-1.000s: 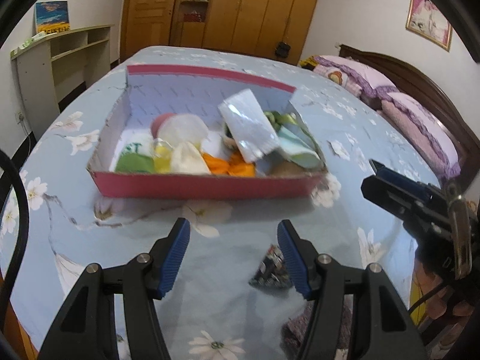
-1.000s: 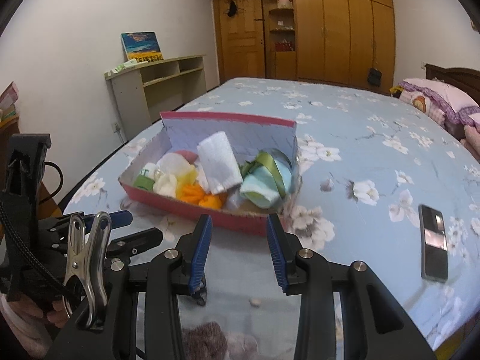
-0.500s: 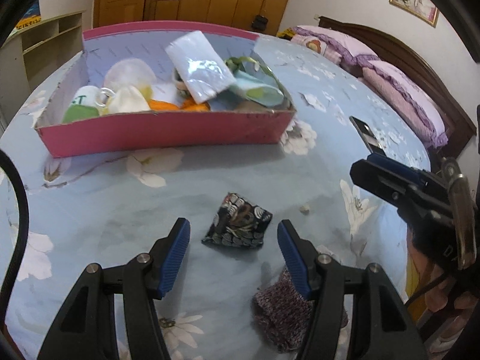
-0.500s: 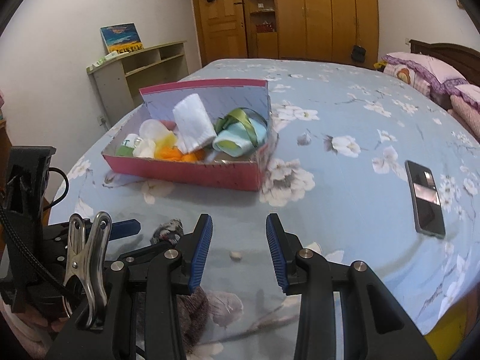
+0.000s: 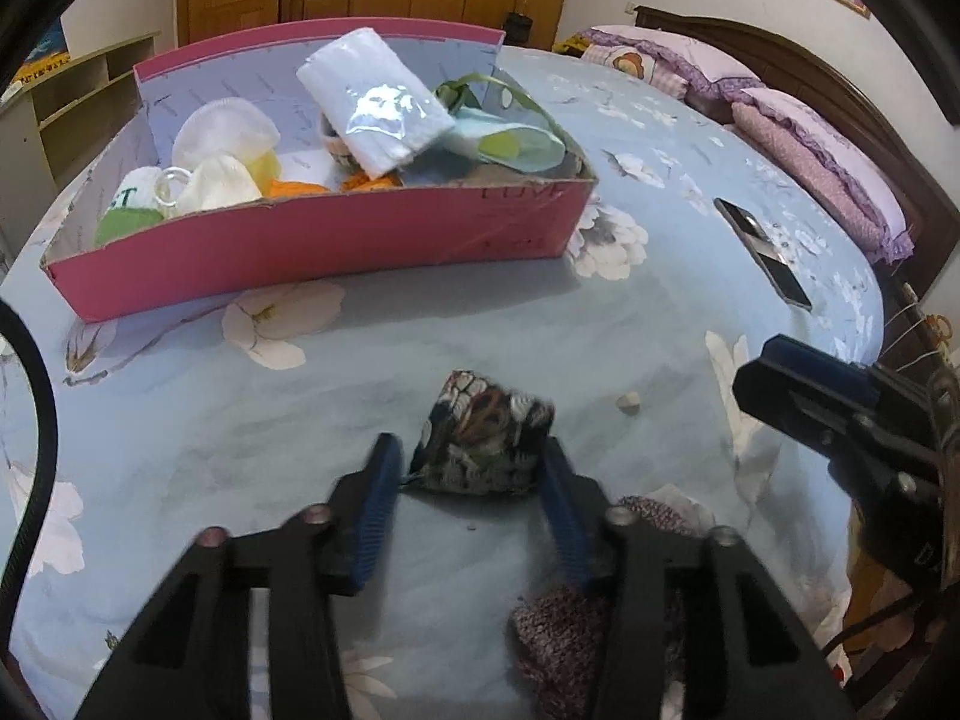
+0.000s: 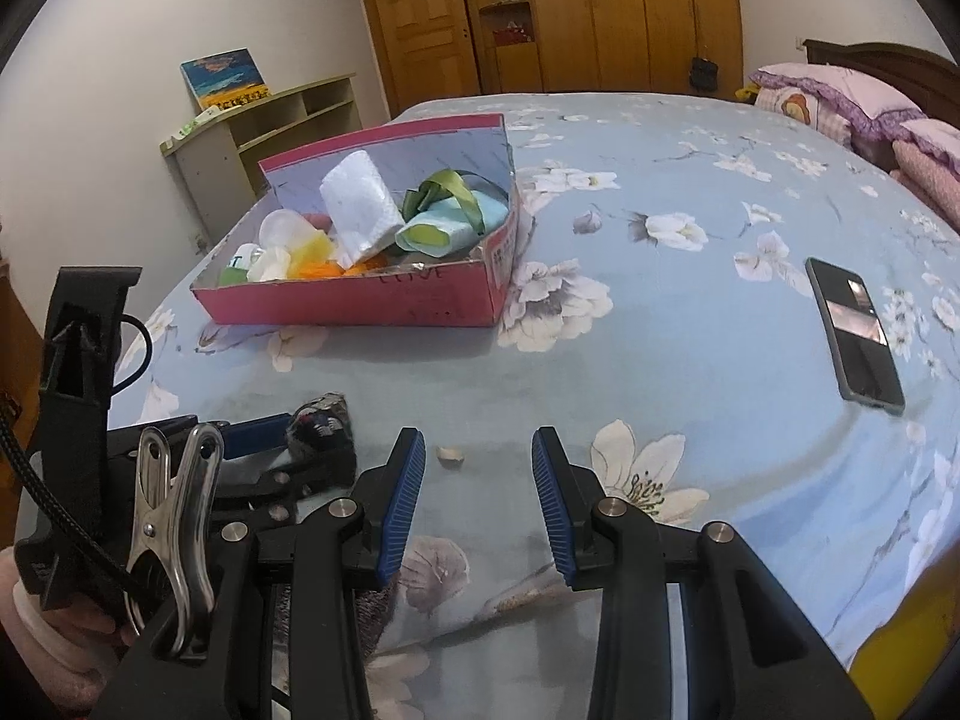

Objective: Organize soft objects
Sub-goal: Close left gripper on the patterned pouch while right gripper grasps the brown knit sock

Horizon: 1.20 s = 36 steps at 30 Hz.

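A pink cardboard box (image 5: 312, 252) on the bed holds several soft items, among them a white folded towel (image 5: 375, 108). The box also shows in the right wrist view (image 6: 360, 300). A small dark patterned cloth pouch (image 5: 483, 435) lies on the blue floral bedspread, and my left gripper (image 5: 471, 474) has its blue pads on both sides of it, closing on it. The pouch also shows in the right wrist view (image 6: 321, 426). A purple-brown knitted item (image 5: 570, 624) lies under the left gripper's right finger. My right gripper (image 6: 478, 480) is open and empty above the bedspread.
A black phone (image 6: 855, 336) lies on the bedspread to the right. A small beige scrap (image 6: 450, 456) lies near the pouch. Pink pillows (image 5: 810, 144) and a wooden headboard are at the far right, and a shelf unit (image 6: 264, 138) stands by the left wall.
My left gripper has moved down and forward over the patterned pouch and its fingers have narrowed around it. My right gripper has dropped closer to the bedspread and stays open.
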Motion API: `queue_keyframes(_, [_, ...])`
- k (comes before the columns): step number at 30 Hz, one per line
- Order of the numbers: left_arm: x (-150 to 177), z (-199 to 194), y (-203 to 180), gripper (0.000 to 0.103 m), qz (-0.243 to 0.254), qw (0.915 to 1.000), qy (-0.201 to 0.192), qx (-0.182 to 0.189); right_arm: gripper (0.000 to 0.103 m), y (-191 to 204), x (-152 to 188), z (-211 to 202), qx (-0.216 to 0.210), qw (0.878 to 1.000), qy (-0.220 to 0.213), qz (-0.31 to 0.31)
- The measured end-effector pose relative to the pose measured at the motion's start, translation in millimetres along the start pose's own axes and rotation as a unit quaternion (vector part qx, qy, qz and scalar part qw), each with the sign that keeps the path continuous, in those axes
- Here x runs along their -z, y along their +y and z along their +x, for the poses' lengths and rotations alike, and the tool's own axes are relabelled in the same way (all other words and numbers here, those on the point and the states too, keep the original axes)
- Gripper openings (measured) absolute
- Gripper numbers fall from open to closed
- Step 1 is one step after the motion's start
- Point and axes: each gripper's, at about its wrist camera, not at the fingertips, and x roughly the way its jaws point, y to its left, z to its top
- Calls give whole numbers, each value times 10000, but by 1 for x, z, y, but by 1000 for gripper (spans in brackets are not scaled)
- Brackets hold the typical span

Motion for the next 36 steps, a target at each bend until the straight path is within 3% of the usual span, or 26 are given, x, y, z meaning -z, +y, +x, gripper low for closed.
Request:
queue_keyframes(5, [-1, -7, 9, 44, -166, 9997, -50, 175, 38, -1, 3, 1, -37, 10000, 55, 74])
queue_keyframes(11, [2, -29, 25, 44, -262, 9988, -320, -253, 38, 5, 8, 2, -152, 9998, 139, 38])
queue_keyframes(18, [16, -45, 54, 44, -657, 9962, -372, -424, 38, 17, 15, 1, -279, 9993, 241, -17])
queue_keyframes(21, [20, -52, 65, 44, -800, 9945, -430, -515, 39, 23, 18, -1, -530, 9981, 317, 34])
queue_keyframes(24, [25, -59, 74, 44, -941, 9927, -496, -564, 48, 30, 22, -1, -772, 9960, 440, 97])
queue_keyframes(36, [43, -79, 90, 44, -1205, 9888, -636, -615, 48, 57, 45, 7, -383, 9952, 788, -446])
